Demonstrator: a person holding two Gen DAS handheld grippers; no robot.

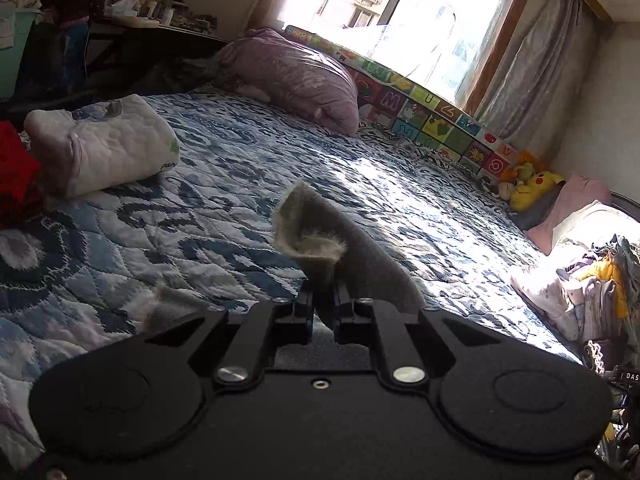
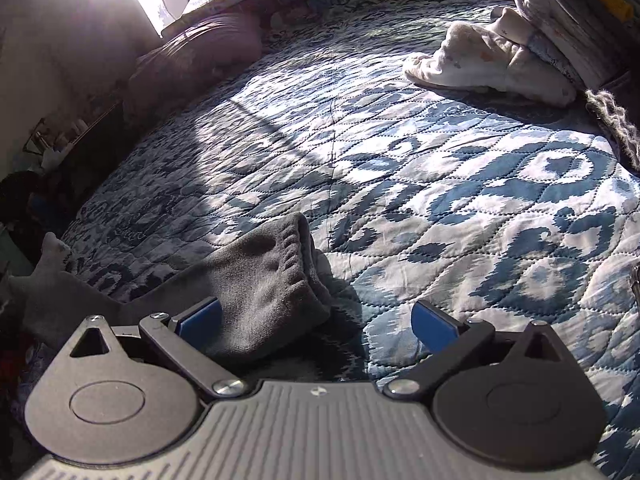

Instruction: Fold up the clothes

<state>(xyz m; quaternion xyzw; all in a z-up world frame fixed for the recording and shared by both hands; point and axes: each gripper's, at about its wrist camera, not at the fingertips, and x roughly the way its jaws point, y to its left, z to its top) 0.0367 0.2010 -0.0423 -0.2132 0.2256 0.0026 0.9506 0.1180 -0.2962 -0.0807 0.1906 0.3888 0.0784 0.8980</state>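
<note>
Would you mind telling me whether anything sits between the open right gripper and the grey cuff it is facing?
Nothing visible does. The right gripper is open, and the grey cuff already lies between its blue pads on the quilt.

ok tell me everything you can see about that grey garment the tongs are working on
The grey garment is a soft, fleecy knit, dark grey outside and paler and fuzzy inside. In the right wrist view its ribbed, elasticated cuff end lies on the blue patterned quilt, between the open right tongs and against the left-hand blue pad. In the left wrist view the left tongs are shut on a fold of it, holding that part up off the bed, fuzzy lining showing.
</note>
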